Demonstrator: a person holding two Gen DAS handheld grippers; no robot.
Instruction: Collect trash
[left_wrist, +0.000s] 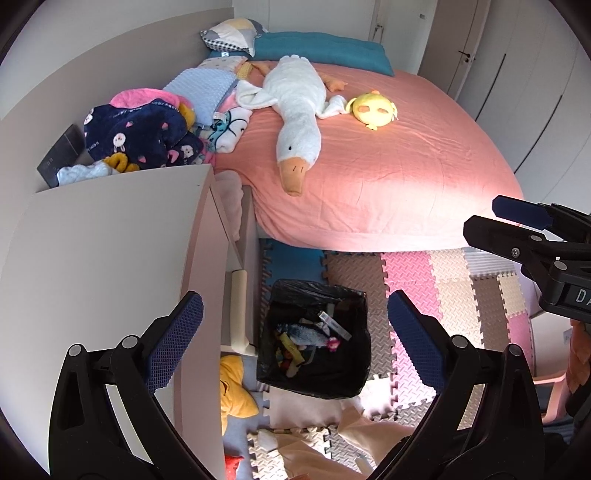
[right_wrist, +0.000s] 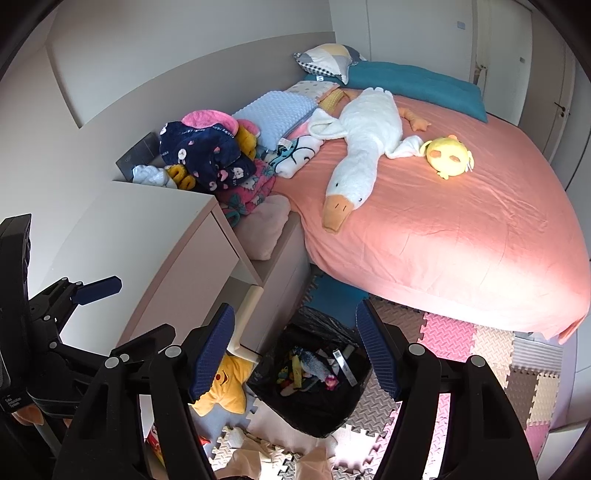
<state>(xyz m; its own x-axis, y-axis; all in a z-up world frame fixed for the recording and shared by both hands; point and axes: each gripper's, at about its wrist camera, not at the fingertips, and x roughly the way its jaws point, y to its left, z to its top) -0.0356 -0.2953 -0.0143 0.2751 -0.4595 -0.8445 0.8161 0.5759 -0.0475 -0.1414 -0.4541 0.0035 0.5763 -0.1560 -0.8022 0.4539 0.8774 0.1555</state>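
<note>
Black bin liner (left_wrist: 314, 373) sits on foam mat (left_wrist: 417, 273) btwn nightstand (left_wrist: 110, 240) & bed (left_wrist: 388, 166), already holding trash (left_wrist: 306, 332): wrappers, bits. Probably light, crinkly, slippery; pinch liner at rim, not the sagging sides. Your left gripper (left_wrist: 295, 339) & right gripper (right_wrist: 295, 354) both hover above it, jaws wide, holding nothing. Bin bottom is hidden; can't ID most items inside.
</note>
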